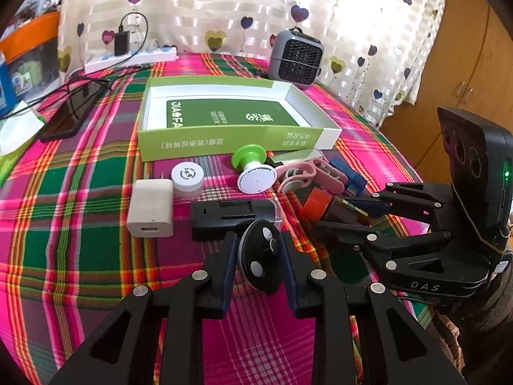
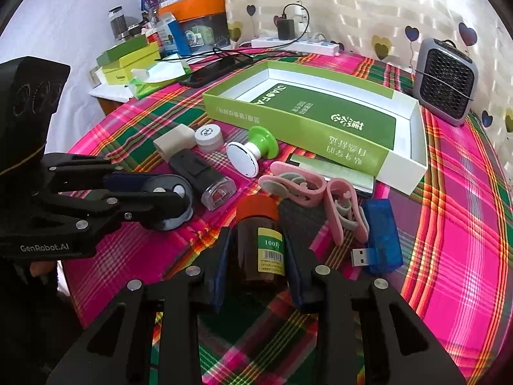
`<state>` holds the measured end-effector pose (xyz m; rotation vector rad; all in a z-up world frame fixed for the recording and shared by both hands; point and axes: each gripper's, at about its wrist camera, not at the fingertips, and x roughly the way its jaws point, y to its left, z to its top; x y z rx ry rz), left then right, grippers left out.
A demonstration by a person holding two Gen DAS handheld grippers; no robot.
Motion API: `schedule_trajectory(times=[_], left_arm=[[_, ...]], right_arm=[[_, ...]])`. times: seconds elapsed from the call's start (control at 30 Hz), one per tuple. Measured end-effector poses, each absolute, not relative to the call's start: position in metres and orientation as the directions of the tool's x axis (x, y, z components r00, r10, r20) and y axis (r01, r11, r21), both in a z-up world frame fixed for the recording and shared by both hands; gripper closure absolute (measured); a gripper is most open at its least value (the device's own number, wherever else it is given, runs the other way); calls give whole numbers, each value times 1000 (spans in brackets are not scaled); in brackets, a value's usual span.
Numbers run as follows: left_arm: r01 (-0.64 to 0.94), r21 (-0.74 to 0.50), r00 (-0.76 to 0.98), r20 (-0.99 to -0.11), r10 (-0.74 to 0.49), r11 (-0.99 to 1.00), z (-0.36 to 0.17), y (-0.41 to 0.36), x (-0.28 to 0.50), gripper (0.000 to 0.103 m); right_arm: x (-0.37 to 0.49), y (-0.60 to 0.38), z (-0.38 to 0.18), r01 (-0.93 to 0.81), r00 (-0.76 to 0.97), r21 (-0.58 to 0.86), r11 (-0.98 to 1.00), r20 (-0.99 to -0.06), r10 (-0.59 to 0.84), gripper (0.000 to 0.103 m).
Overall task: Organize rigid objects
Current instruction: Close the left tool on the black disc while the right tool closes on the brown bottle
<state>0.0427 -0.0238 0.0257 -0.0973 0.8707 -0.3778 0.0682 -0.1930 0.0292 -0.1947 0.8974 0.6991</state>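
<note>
Evidently both lifts needed care: the left claw pinched a black disc edge-on while the right claw clamped a brown pill bottle lying just ahead, so each should rise straight toward the green box beyond them.

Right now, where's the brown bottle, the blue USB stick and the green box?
brown bottle (image 2: 256,250): right wrist view, on its yellow label.
blue USB stick (image 2: 383,237): right wrist view, on its clear blue body.
green box (image 1: 224,142): left wrist view, on its near green wall.
</note>
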Motion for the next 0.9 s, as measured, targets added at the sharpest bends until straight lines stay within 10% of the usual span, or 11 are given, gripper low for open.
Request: schedule_trajectory(times=[0.9], left_arm=[[314, -209, 635, -679, -369, 926, 68, -22, 101, 78]], right_arm=[[108, -206, 79, -511, 556, 102, 854, -718, 419, 70]])
